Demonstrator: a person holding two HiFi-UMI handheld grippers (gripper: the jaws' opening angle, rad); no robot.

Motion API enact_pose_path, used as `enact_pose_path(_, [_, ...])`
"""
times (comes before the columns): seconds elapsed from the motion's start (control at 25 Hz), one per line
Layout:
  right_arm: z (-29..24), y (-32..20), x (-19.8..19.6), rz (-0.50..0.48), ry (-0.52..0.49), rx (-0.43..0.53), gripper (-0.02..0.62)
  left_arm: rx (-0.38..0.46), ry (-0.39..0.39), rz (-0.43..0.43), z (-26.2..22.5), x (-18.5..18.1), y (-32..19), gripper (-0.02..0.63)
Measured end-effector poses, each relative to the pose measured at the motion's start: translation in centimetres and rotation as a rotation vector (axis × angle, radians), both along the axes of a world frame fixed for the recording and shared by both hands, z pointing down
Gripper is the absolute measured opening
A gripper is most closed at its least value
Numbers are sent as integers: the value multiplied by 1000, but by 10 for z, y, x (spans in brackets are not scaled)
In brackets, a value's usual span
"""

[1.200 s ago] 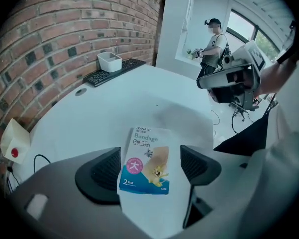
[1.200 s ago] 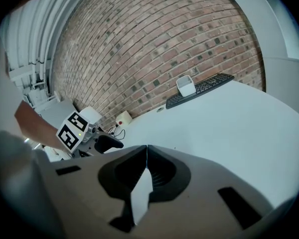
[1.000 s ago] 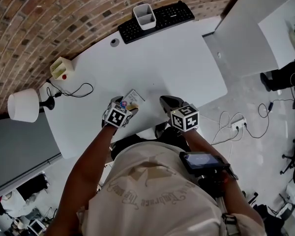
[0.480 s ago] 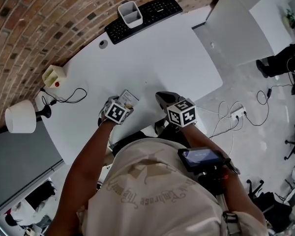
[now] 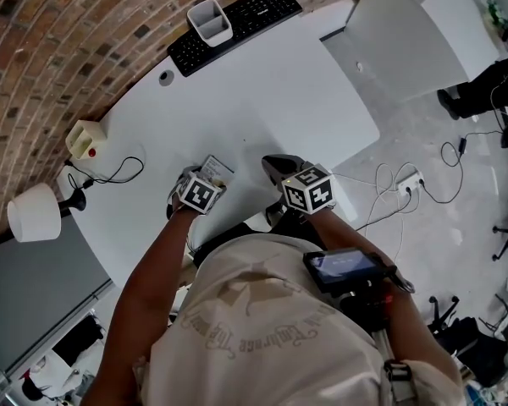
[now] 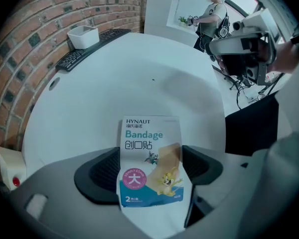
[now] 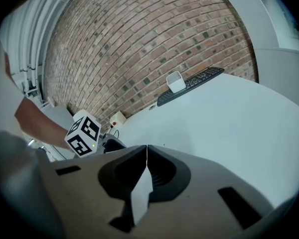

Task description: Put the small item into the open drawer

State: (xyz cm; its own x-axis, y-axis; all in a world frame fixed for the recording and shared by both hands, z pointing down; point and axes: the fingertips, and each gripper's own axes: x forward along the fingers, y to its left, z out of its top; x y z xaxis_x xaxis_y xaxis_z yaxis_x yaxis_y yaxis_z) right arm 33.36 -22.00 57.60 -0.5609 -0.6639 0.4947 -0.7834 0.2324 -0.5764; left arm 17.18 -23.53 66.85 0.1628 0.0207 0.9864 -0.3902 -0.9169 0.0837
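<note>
Ahead of my left claw and right claw the surface is lying wide open; keyboard and tub are blocking its far edge, lamp and cable crowding its left.

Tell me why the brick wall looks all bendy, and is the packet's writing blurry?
Head view: the wide lens bends the red brick wall and white desk. Right gripper view: the wall bulges too. Left gripper view: the white-and-blue bandage packet is sharp, its writing readable; corners go black.

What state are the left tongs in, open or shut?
Shut: the left tongs clamp the bandage packet, both jaws against its sides.
</note>
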Motion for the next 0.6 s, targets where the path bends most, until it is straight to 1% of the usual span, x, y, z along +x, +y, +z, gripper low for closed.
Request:
enact_pose_path(0.16, [0,-5,-1,-13,-3,0,6,2,-11,-1,-1,1,0,387])
enact_pose_path(0.4, [3,-15,-8,-30,-10,-5,6,-40,-25,-9,4,-6,6,387])
enact_pose_path(0.52, [1,-22,-14,-49,-16,3,6,7,-40,-2,-2,-9,-8,387])
enact_pose_path(0.6, [1,-21,-12,-56,-14,3,6,18,-43,-3,-4,-5,-8,385])
